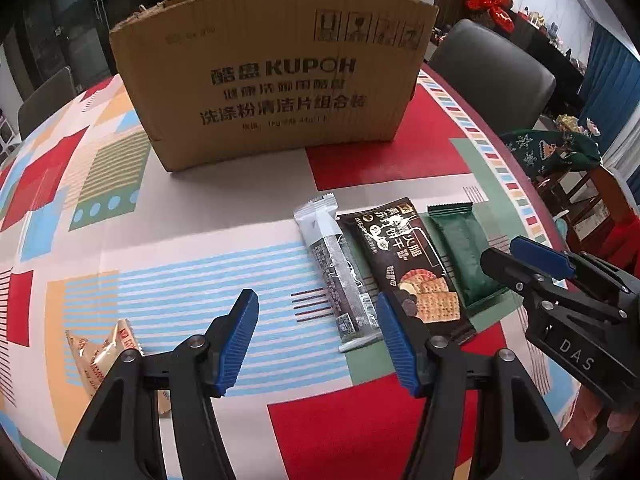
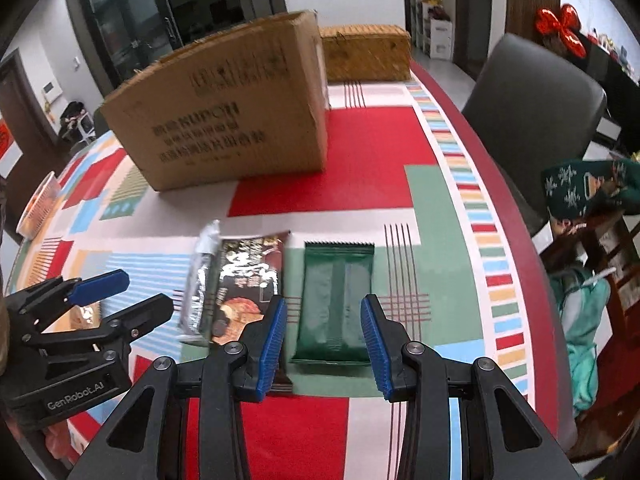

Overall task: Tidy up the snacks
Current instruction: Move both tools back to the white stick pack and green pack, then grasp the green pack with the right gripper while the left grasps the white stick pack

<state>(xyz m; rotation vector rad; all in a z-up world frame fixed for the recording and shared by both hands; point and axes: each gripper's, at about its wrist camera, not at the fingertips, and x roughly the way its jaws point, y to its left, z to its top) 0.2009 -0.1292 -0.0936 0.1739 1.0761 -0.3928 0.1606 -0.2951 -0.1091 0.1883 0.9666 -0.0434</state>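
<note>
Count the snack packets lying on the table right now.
4: a silver-grey stick packet, a dark brown cracker packet and a dark green foil packet side by side, plus an orange packet far left. The cardboard box may hide more.

"KUPOH" on cardboard box

I see a home dining room: a patterned tablecloth covers the table, padded chairs at its far edge, glass doors behind.
</note>
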